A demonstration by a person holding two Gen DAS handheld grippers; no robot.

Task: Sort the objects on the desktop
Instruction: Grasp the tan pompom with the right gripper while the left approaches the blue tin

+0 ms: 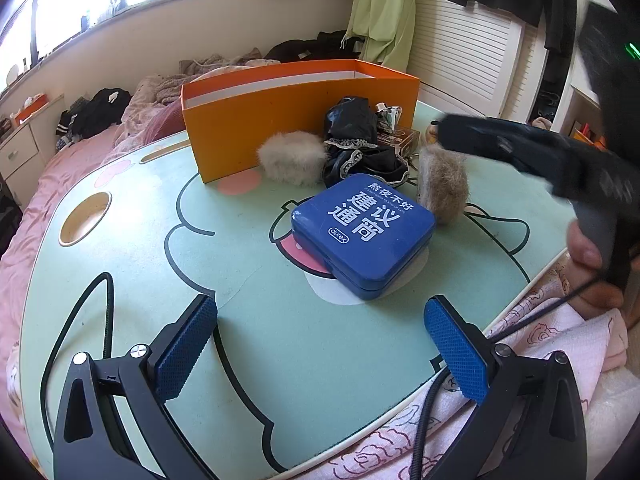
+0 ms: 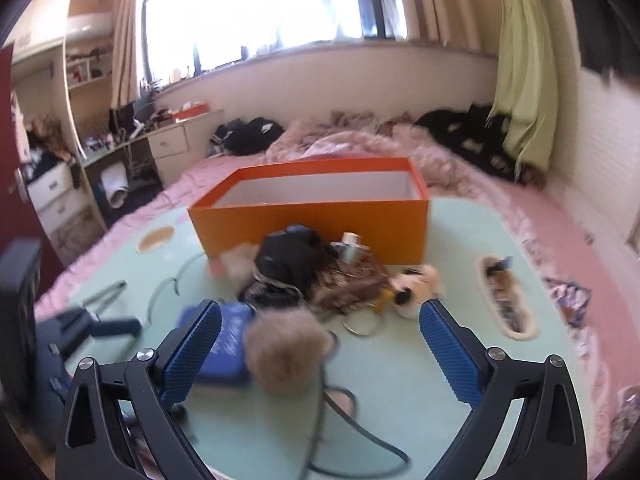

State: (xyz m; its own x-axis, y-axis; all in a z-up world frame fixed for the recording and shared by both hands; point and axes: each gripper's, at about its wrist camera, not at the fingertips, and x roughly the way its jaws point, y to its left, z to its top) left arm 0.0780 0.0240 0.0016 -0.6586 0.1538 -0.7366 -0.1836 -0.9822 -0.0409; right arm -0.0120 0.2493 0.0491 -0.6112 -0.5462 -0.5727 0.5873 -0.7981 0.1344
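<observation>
My left gripper [image 1: 320, 344] hovers open over the mint-green cartoon table [image 1: 132, 240], with a blue tin [image 1: 362, 236] lying just beyond its fingers. Behind the tin are a white fur ball [image 1: 292, 156], a heap of black lace cloth [image 1: 356, 144] and a brown fur ball [image 1: 444, 184], all in front of an open orange box [image 1: 296, 120]. My right gripper [image 2: 320, 332] is open above the table. The brown fur ball [image 2: 286, 354] shows between its fingers, and no pad touches it. The blue tin [image 2: 228, 344] lies by its left finger. The right wrist view is blurred.
A small plush toy [image 2: 416, 284], a metal ring [image 2: 362, 326] and a brown bag [image 2: 352, 280] lie right of the cloth heap. The table has an oval slot [image 2: 506, 300] holding small items and a round hole [image 1: 84, 218]. Pink bedding [image 2: 560, 216] surrounds the table. A cable [image 2: 344, 432] trails across it.
</observation>
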